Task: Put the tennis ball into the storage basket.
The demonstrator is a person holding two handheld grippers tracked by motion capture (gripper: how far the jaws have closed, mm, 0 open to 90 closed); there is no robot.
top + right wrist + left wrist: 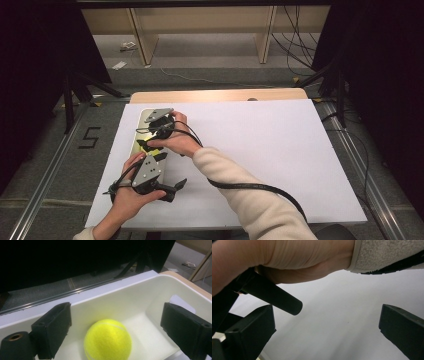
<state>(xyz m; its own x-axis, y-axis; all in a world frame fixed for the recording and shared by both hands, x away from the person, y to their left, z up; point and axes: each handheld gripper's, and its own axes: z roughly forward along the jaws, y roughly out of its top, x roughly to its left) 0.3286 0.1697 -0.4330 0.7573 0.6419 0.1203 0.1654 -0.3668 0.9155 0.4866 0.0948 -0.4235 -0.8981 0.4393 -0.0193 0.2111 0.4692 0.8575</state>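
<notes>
Low in the left of the high view, the left gripper [172, 187] has its 2 jaws wide apart over the white sheet [260, 150], gripping nothing. Farther up, the right gripper [115, 325] is let go, jaws apart above the yellow ball [107, 340], which sits in the white bin [150, 295].

- My right claw [115, 322] hangs over the bin [140, 297], the ball [107, 340] lying in it
- The bin sits at the table's [260, 145] left
- My left claw [172, 187] is nearer me

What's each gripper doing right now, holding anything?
Left gripper: jaws open, nothing between them.
Right gripper: jaws open over the tennis ball lying in the white bin, not gripping it.
</notes>
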